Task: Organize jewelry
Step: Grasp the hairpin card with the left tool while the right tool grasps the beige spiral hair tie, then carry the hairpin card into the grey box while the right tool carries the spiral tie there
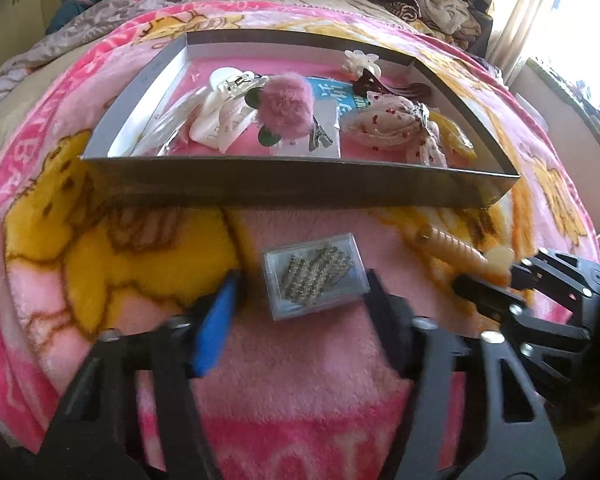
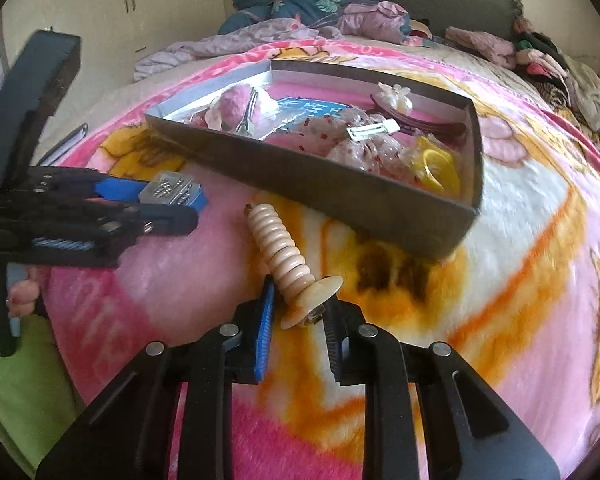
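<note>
A big flat box sits on a pink and yellow blanket on a bed, and it already holds hair clips, a fluffy pink clip and a yellow thing. Two things lie on the blanket just in front of the box, not put away yet. The left gripper is down around a small clear case of hairpins. Its jaws sit on both sides of the case, and from the right wrist view they seem to pinch it. The right gripper is closed on the round flat end of a cream spiral hair stick, which lies on the blanket near the box's front wall. So the step in hand looks like picking up both things. Next, each hand needs to lift its thing over the wall and set it inside, holding tight so the smooth case does not slip.
</note>
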A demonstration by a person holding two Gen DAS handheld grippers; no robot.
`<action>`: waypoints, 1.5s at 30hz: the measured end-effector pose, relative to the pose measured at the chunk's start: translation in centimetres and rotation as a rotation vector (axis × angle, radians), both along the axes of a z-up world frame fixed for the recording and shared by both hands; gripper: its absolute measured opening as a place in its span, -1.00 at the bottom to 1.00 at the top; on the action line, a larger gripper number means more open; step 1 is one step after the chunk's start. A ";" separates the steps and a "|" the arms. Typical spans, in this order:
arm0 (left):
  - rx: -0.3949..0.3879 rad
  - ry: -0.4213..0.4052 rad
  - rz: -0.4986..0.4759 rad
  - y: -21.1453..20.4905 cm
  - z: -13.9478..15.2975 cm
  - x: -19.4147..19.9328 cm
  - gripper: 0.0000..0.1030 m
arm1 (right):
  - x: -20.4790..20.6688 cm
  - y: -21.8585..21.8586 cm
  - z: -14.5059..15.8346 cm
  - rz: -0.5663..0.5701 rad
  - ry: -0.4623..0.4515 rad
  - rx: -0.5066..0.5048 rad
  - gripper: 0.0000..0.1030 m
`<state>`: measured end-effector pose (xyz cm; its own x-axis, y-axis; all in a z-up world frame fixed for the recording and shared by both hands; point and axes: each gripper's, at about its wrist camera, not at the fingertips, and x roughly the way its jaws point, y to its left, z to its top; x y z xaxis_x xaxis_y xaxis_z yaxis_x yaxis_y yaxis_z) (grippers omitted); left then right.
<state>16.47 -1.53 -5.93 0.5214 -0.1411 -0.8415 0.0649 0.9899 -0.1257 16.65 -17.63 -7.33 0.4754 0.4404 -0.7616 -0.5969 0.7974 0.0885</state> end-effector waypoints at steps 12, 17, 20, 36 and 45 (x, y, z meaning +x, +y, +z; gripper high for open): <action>0.019 -0.027 -0.048 0.4 1.2 -1.8 -0.25 | -2.3 0.1 1.1 -0.005 0.011 0.049 -0.59; 0.028 -0.048 -0.041 1.1 2.1 -2.7 -0.25 | -2.9 0.8 2.3 0.015 -0.004 0.067 -0.59; 0.025 -0.061 -0.029 1.9 2.8 -3.2 -0.25 | -3.2 1.3 3.0 0.024 -0.018 0.070 -0.59; 0.017 -0.121 0.003 4.9 6.0 -3.7 -0.25 | -2.1 3.5 6.7 0.035 -0.072 0.099 -0.59; 0.002 -0.126 0.013 5.7 6.6 -2.4 -0.25 | -0.4 3.7 8.5 0.014 -0.109 0.120 -0.59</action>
